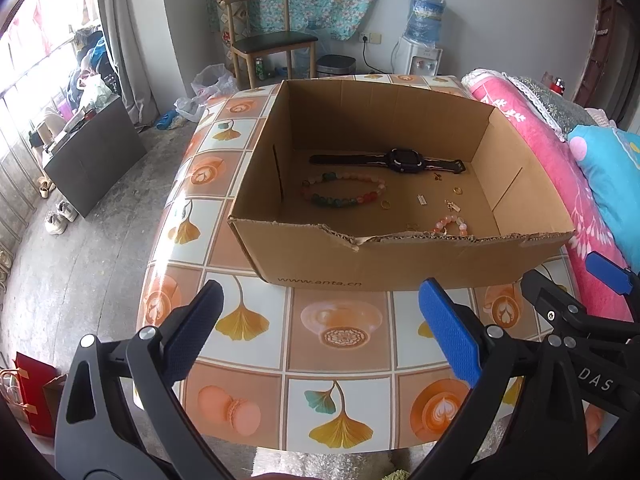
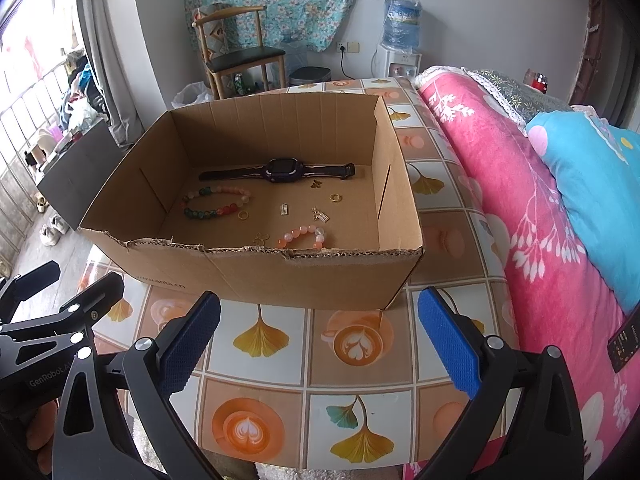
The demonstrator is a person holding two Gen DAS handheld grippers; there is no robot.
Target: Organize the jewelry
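Observation:
An open cardboard box point(image 1: 360, 268) point(image 2: 280, 280) stands on the patterned table. Inside lie a black watch point(image 1: 394, 159) point(image 2: 280, 170), a multicoloured bead bracelet point(image 1: 344, 191) point(image 2: 216, 202), a small pink bead bracelet point(image 1: 454, 225) point(image 2: 304, 237), gold rings point(image 1: 386, 204) point(image 2: 335, 198) and small charms point(image 1: 421, 199) point(image 2: 284, 209). My left gripper point(image 1: 320, 332) hovers open over the table in front of the box, nothing between its fingers. My right gripper point(image 2: 320, 336) is also open and empty, in front of the box's near right corner. Each gripper shows at the edge of the other's view.
The table point(image 1: 336, 360) carries an orange and white tiled cloth. A bed with a pink blanket point(image 2: 520, 208) and blue pillow point(image 2: 600, 184) runs along the right. A remote point(image 2: 624, 340) lies on the blanket. A wooden chair point(image 1: 272, 40) and a water dispenser point(image 1: 420, 40) stand by the far wall.

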